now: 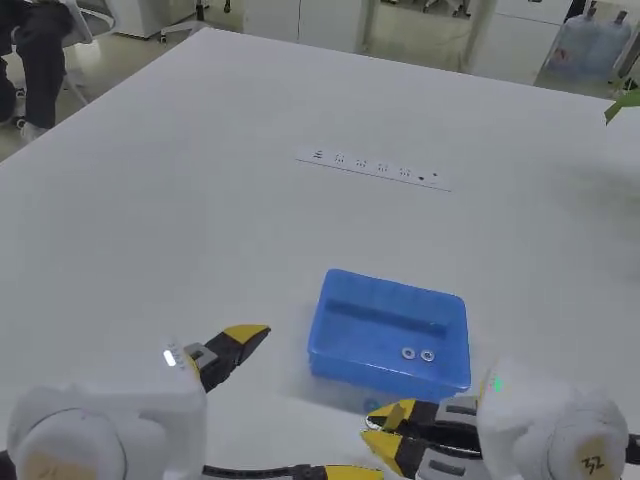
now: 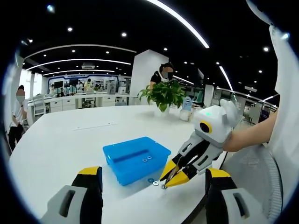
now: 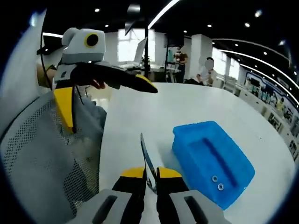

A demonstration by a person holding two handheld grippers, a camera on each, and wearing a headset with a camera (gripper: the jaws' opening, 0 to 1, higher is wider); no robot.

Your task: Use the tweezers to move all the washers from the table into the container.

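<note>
The right gripper [image 3: 149, 176] presses its jaws together on the tweezers [image 3: 145, 154] to reach the washer [image 2: 155, 183] at 6 o'clock of the container [image 2: 133, 164], while the left gripper [image 2: 153, 173] hangs spread, empty.

My white table [image 1: 150, 200] is big and bare-topped, its far corner at the top of the head view. A power strip [image 1: 372, 168] is set flush toward the far edge. Past that edge: pale floor [image 1: 110, 60], white cabinets [image 1: 300, 15], water bottles [image 1: 592, 50] by the right corner. In the left gripper view a potted plant [image 2: 163, 93] is at the far edge, with a white pillar [image 2: 145, 74] behind. The ceiling is dark, with long light strips [image 2: 180, 21] and spot lamps. There is a grey mesh chair [image 3: 42, 154] beside me.
</note>
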